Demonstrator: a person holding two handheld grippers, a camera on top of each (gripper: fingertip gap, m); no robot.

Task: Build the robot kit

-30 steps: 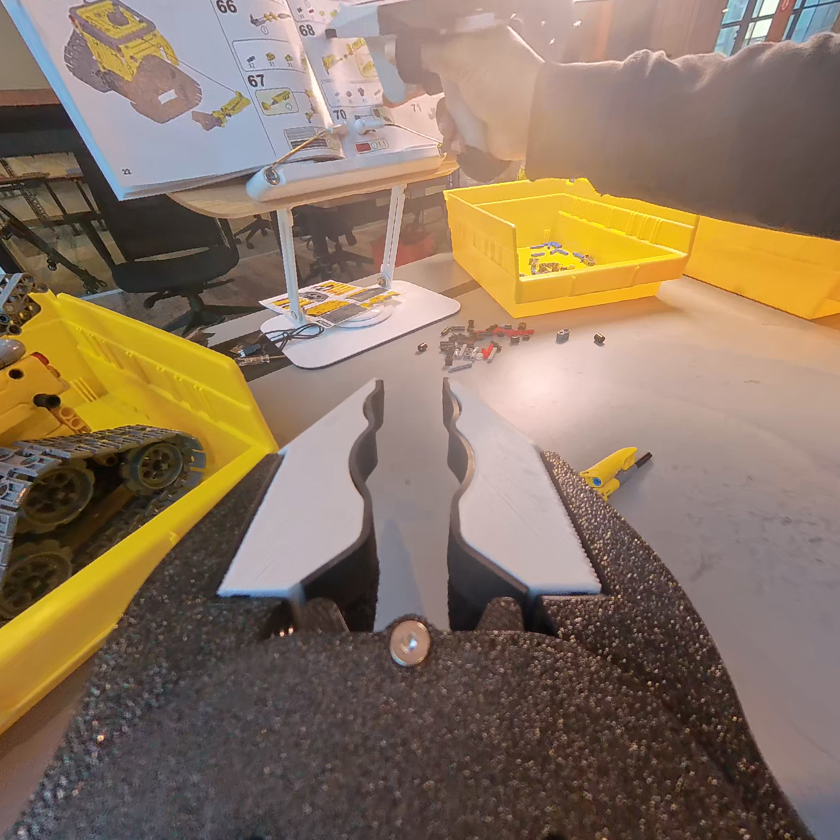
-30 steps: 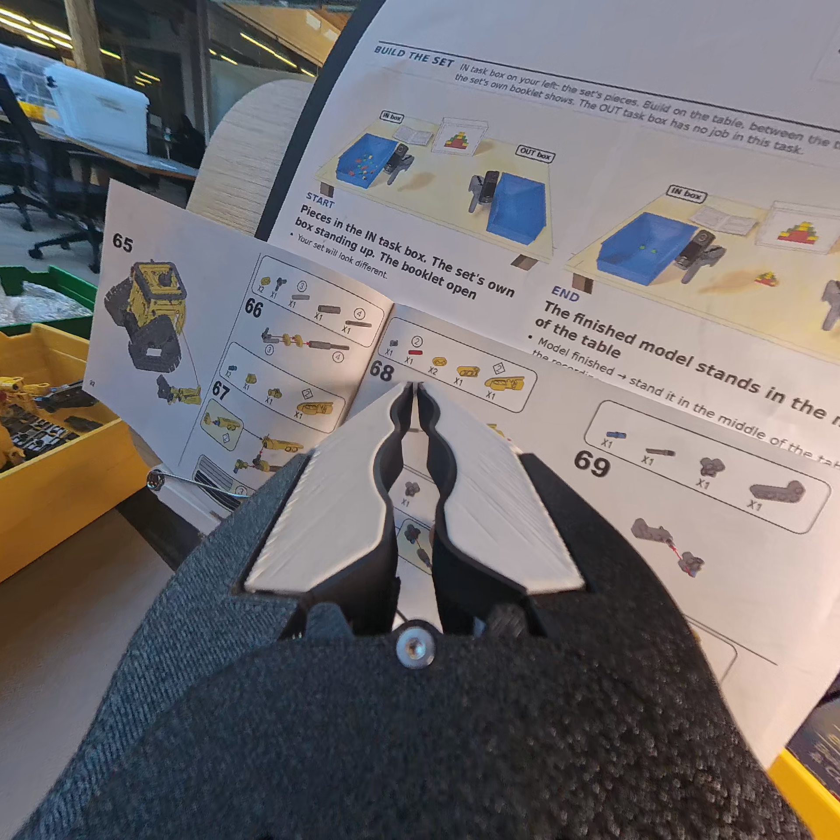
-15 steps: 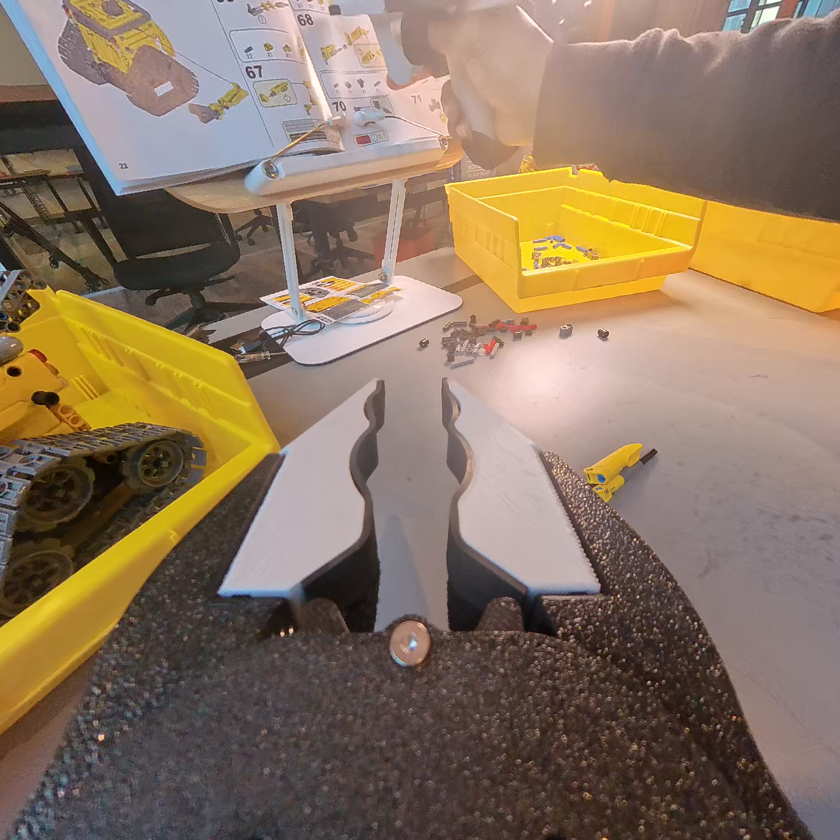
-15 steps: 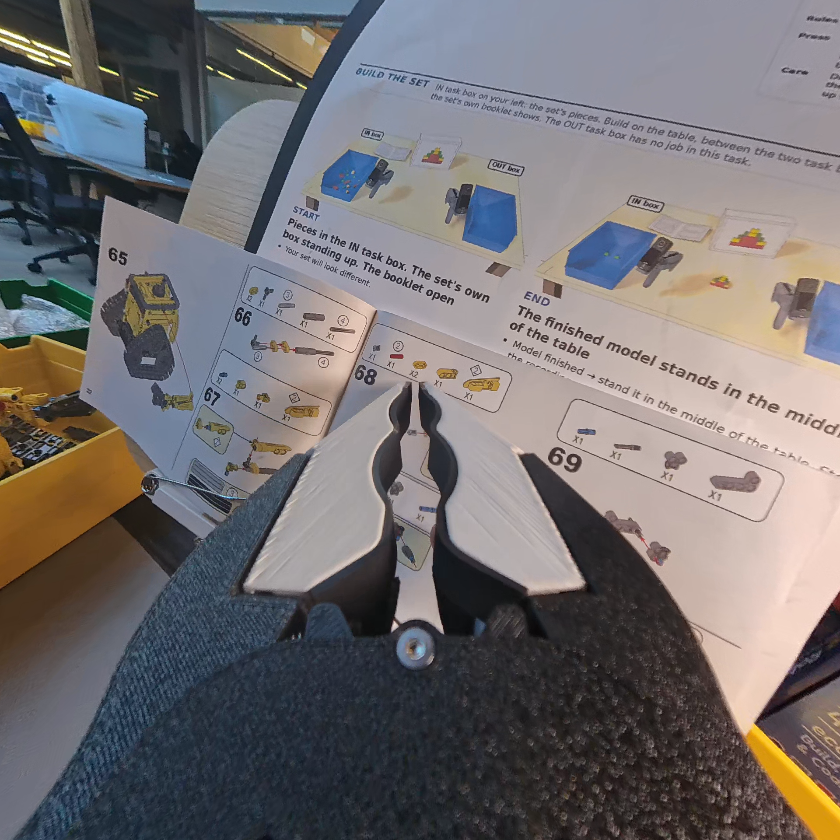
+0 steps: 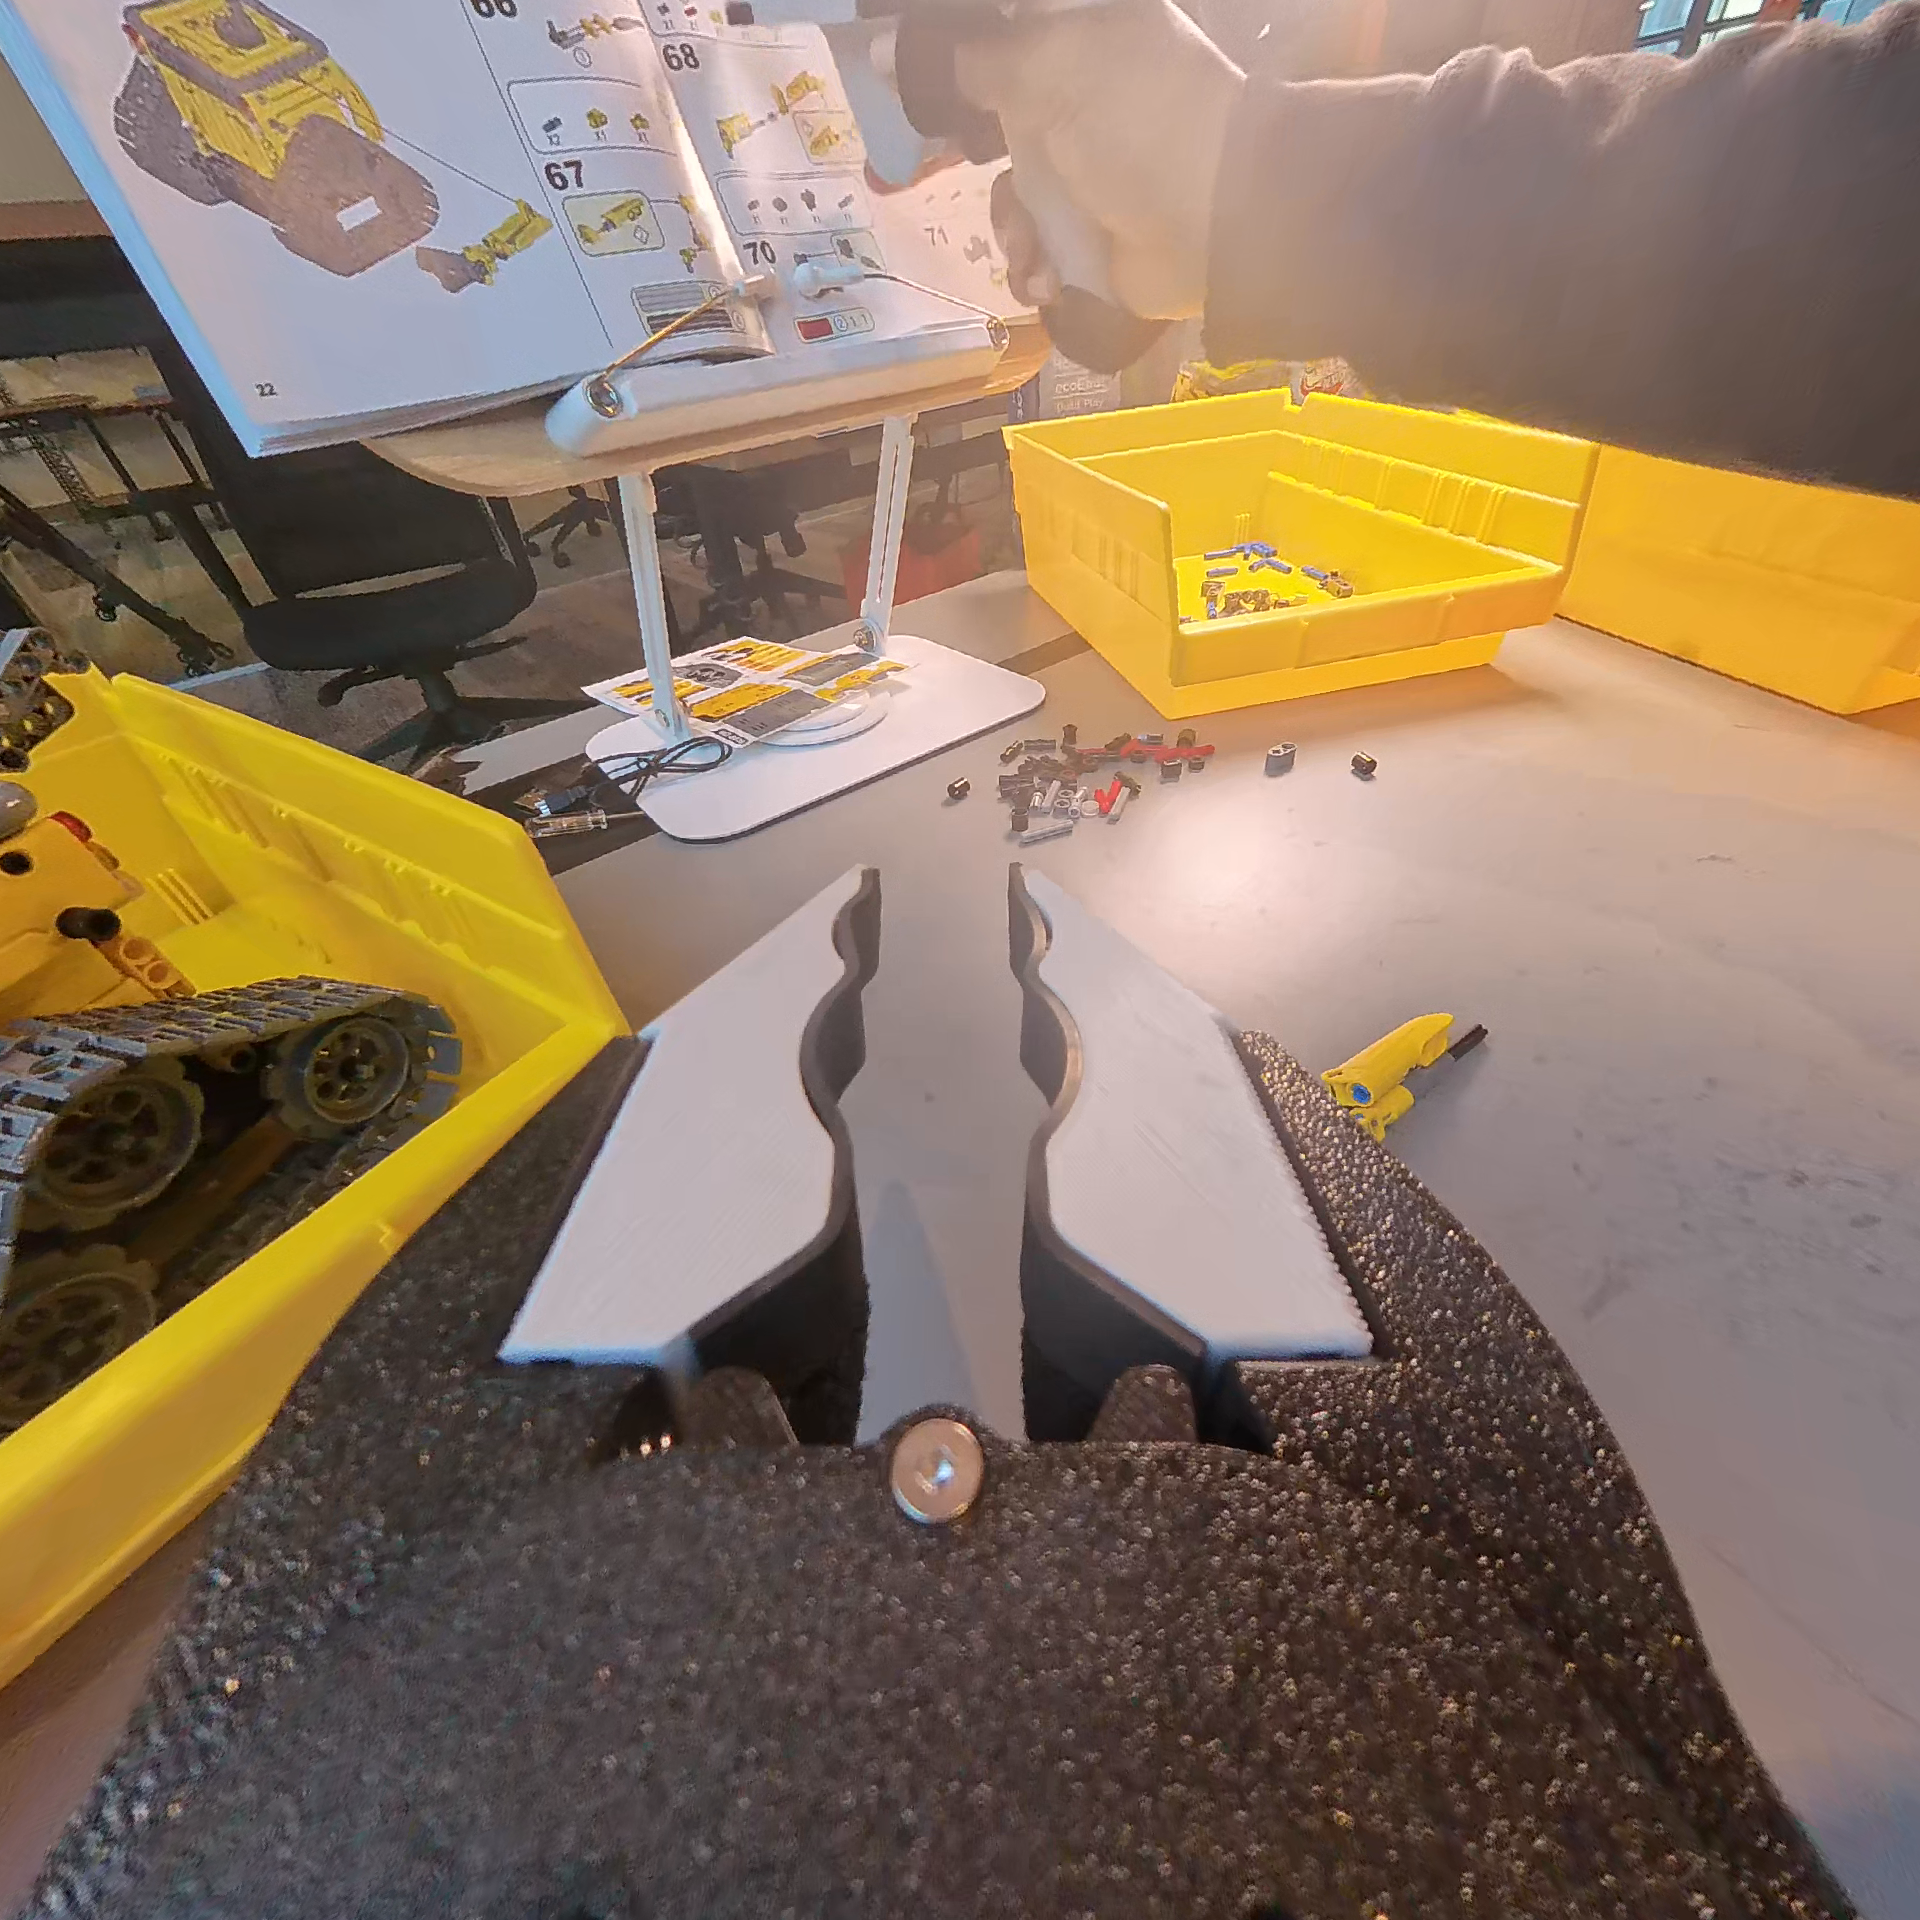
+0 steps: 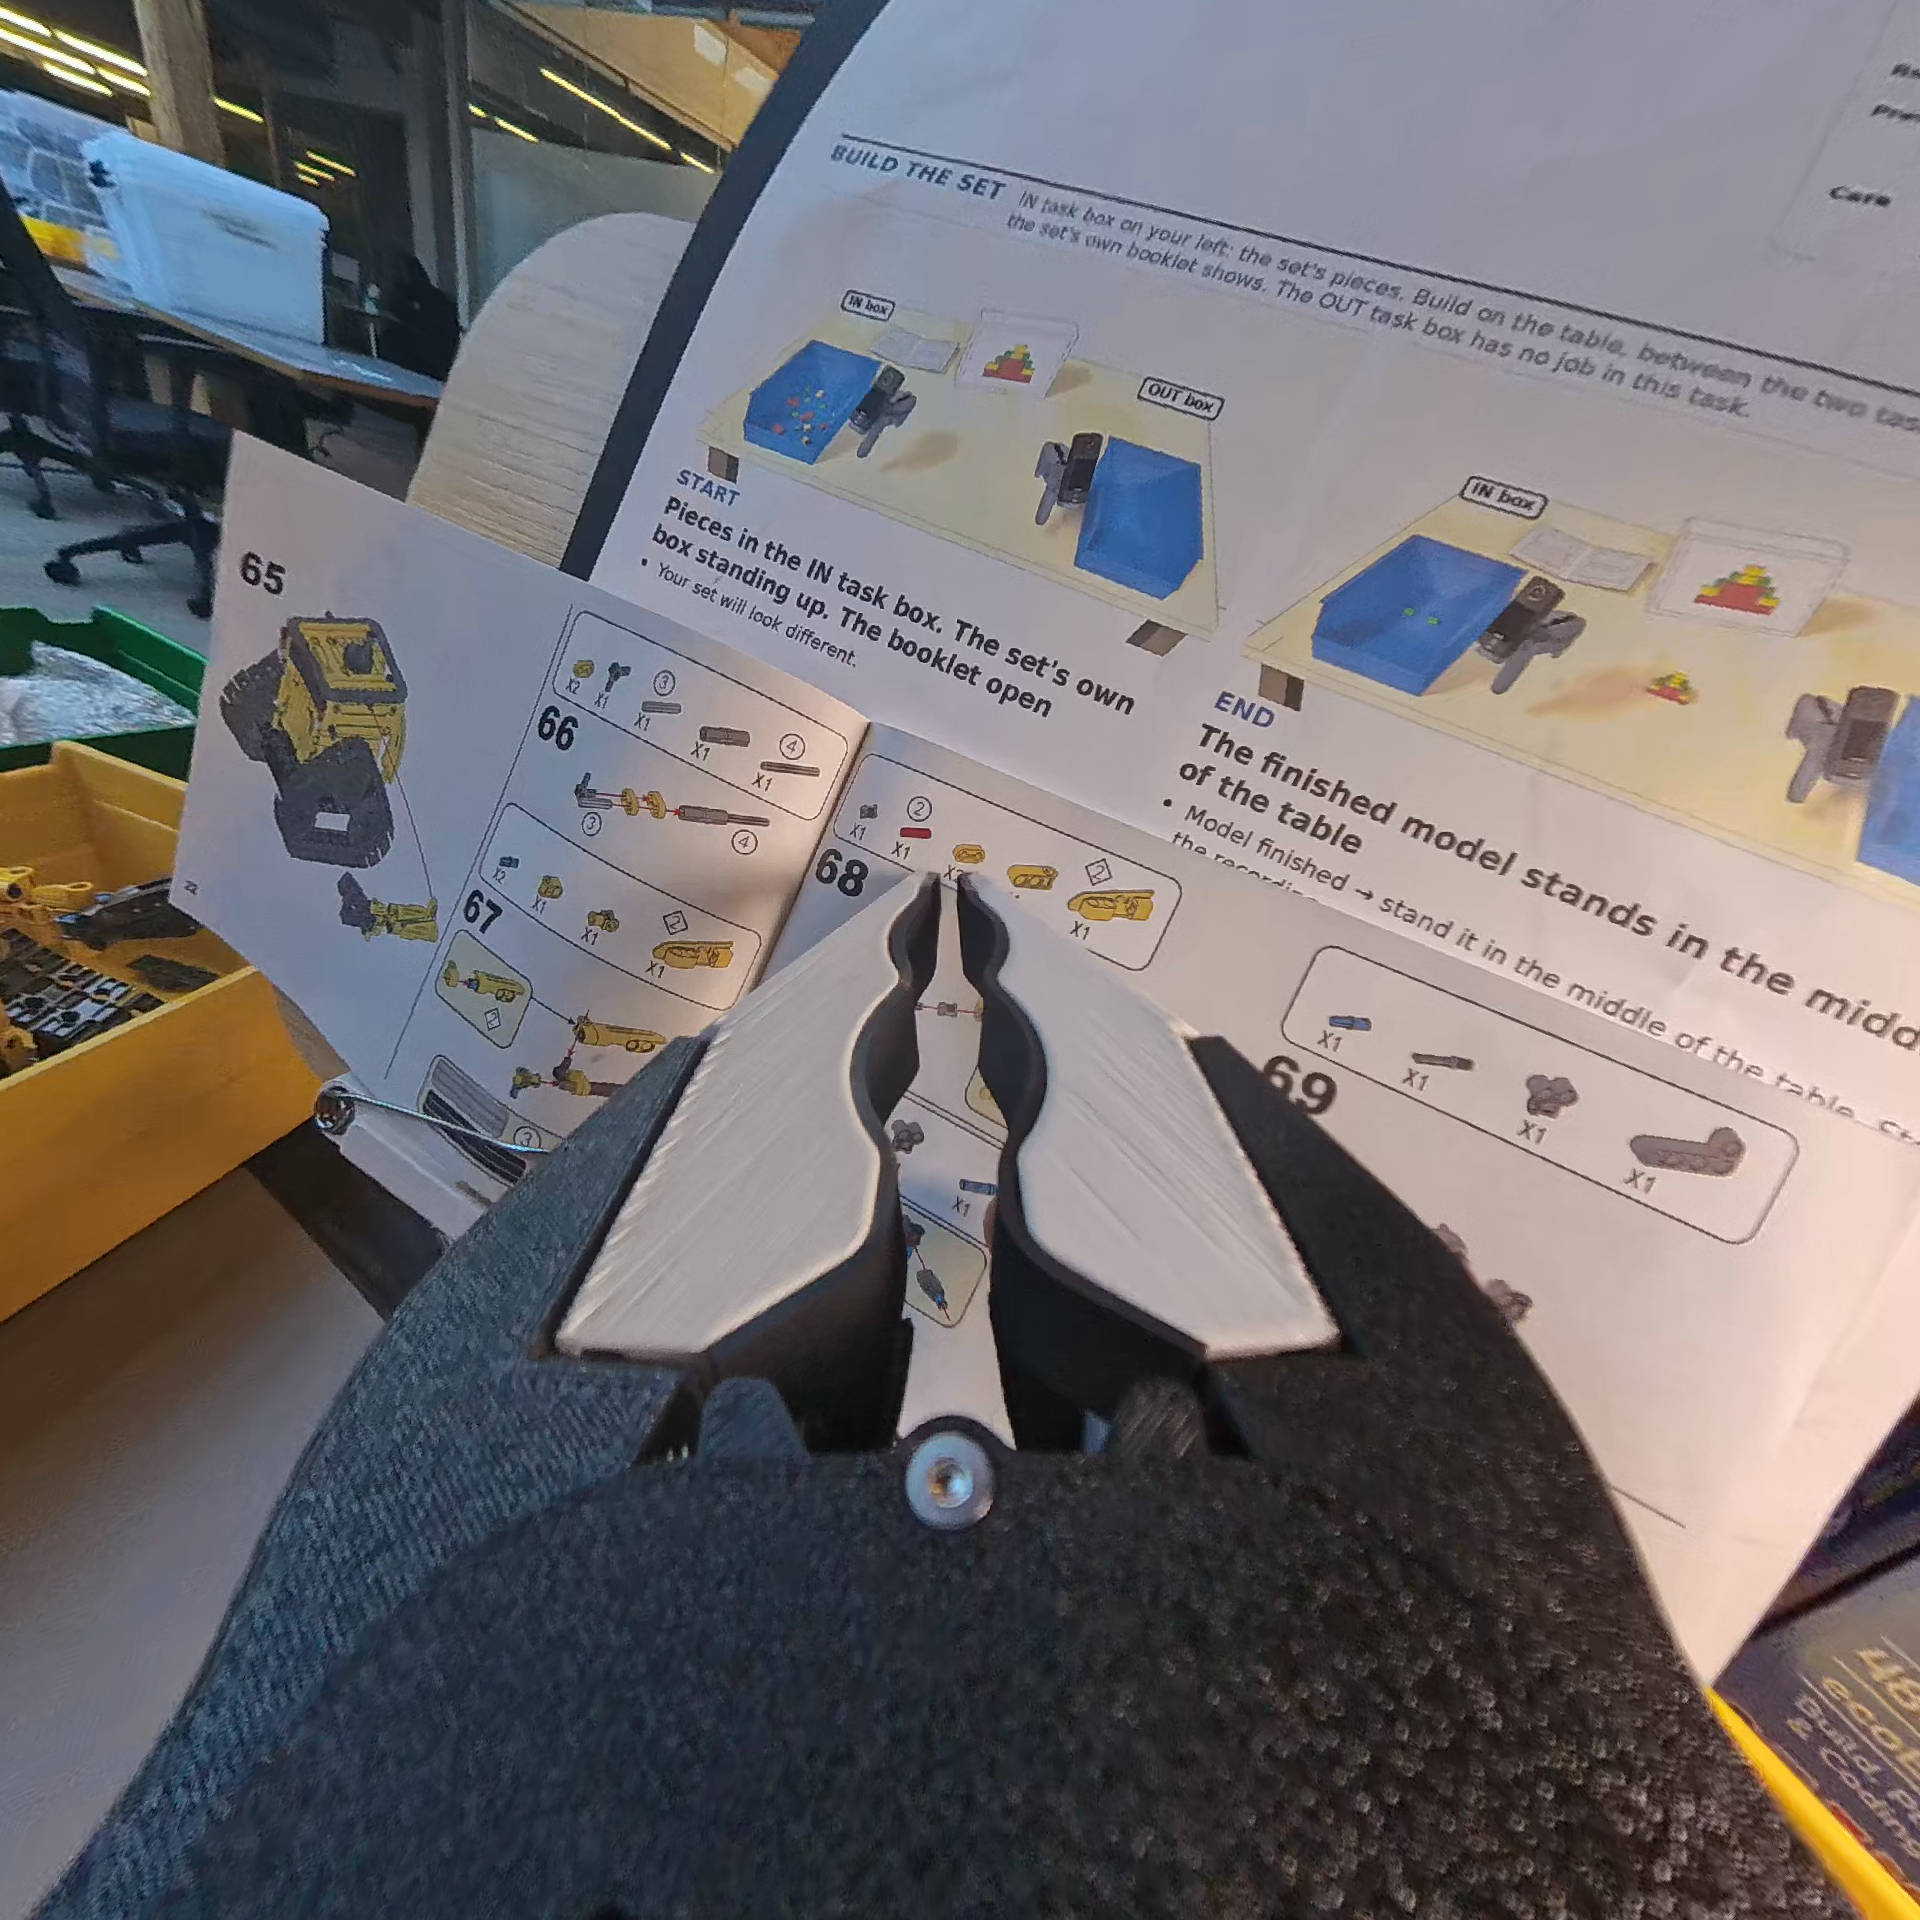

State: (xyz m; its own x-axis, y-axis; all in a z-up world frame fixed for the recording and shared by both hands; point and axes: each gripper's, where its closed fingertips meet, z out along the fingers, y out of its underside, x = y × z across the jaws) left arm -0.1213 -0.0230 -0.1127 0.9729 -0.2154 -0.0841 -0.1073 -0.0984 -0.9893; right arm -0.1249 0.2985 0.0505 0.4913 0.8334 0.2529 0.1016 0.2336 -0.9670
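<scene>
My left gripper (image 5: 943, 894) is open and empty, held low over the grey table (image 5: 1558, 1039). A small yellow brick assembly (image 5: 1392, 1060) lies to its right, and a yellow bin (image 5: 343, 862) holding a tracked yellow model (image 5: 187, 1091) is to its left. My right gripper (image 6: 948, 881) is shut, its tips close against the right-hand page of an open instruction booklet (image 6: 499, 831). I cannot tell if it pinches the page. In the left wrist view the booklet (image 5: 416, 208) rests on a white stand (image 5: 831, 717), with the gloved hand (image 5: 1101, 156) at its right page.
Loose small dark and red pieces (image 5: 1081, 774) lie beside the stand's base. A second yellow bin (image 5: 1299, 644) with a few pieces sits behind them, and another yellow bin (image 5: 1714, 603) stands at the far right. A large printed sheet (image 6: 1247, 468) stands behind the booklet. The sleeve (image 5: 1558, 208) spans the upper right. Some 35 centimeters of space lies between my two pairs of fingers.
The right gripper has shifted slightly along the booklet page and stays shut. The left gripper has tilted up a little and stays open.
</scene>
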